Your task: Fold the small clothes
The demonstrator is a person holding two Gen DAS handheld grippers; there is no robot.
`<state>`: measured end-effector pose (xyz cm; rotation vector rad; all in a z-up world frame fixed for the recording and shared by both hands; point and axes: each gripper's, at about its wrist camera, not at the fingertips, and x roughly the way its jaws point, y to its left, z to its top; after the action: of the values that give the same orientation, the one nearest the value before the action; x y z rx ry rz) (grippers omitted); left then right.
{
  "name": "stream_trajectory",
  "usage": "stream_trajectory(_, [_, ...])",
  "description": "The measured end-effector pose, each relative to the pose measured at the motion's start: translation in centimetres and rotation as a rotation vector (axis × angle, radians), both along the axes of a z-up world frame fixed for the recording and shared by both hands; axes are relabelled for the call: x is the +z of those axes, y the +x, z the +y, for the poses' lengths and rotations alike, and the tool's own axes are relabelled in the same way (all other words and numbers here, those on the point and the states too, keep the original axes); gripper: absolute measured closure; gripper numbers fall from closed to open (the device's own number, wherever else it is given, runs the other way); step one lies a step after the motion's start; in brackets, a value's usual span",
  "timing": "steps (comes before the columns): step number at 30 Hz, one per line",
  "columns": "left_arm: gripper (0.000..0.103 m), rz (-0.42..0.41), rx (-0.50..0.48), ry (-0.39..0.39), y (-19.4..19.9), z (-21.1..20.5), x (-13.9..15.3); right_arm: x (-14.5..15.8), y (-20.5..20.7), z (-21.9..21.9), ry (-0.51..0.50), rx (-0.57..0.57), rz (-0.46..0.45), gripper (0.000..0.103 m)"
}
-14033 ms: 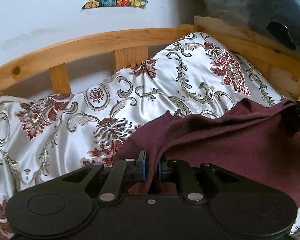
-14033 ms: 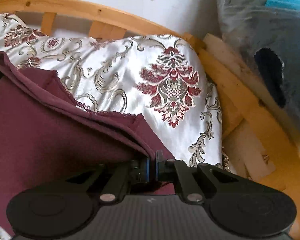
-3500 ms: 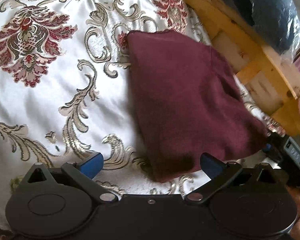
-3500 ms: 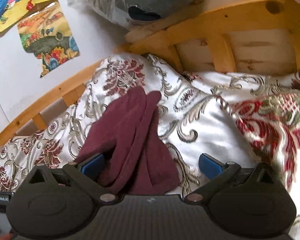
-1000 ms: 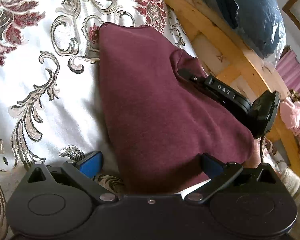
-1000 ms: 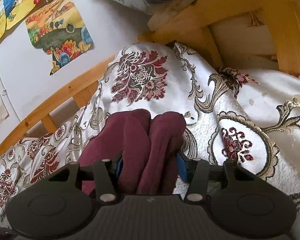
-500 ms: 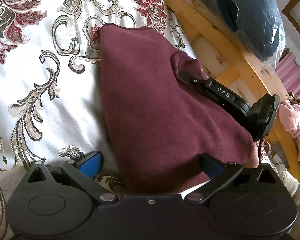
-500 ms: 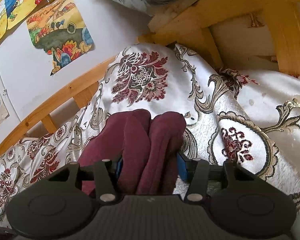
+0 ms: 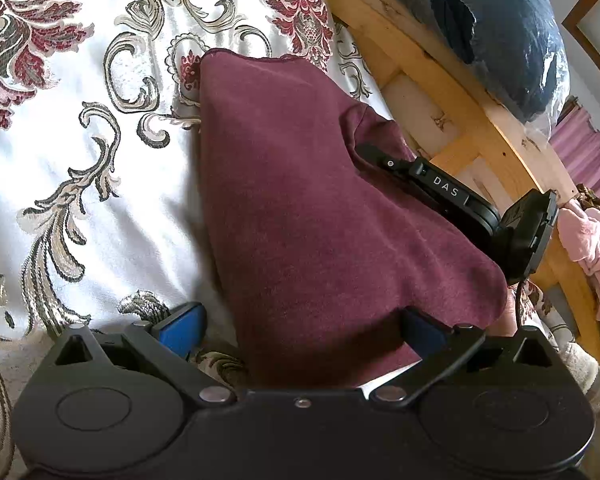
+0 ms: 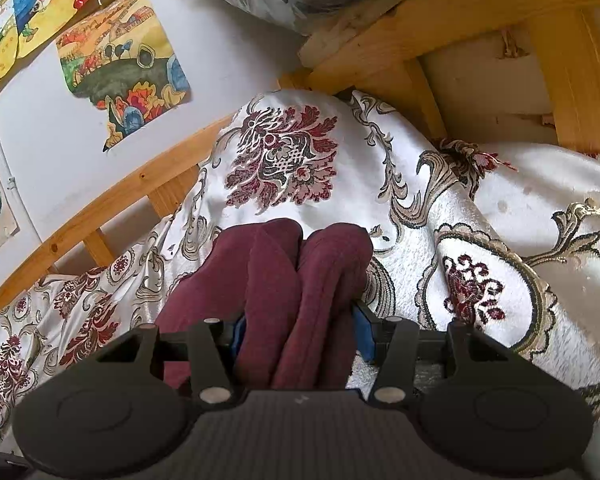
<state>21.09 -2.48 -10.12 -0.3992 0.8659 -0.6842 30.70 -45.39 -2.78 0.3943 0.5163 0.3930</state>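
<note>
Maroon garment [image 9: 300,208], folded, mid-frame on the bed [image 9: 80,160]. Right tongs [image 10: 298,334] clamp its thick edge; left tongs [image 9: 300,324] gape wide, gripping nothing (advice: lift level, keeping layers together).

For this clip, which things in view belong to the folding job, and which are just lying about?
Part of the job:
- maroon garment
- right gripper, clamped on its folded edge
- left gripper, open around its near end

Lying about:
- patterned bedspread
- wooden bed frame
- wall pictures
- bagged blue bundle
- pink cloth
</note>
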Motion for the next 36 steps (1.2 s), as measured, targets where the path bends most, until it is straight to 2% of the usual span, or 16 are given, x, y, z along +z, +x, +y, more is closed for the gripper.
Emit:
stream_trajectory(6, [0.001,0.000,0.000,-0.005,0.00,0.05,0.01,-0.07,-0.07,-0.20,0.003,0.002,-0.006,0.047])
stream_trajectory(12, [0.001,0.013,0.027,-0.061,0.48,0.38,-0.21,-0.09,-0.04,-0.21,0.002,0.003,-0.007,0.046])
stream_trajectory(36, [0.001,-0.006,0.019,-0.031,0.42,-0.11,-0.15,-0.11,-0.08,-0.16,0.002,0.003,-0.011,0.043])
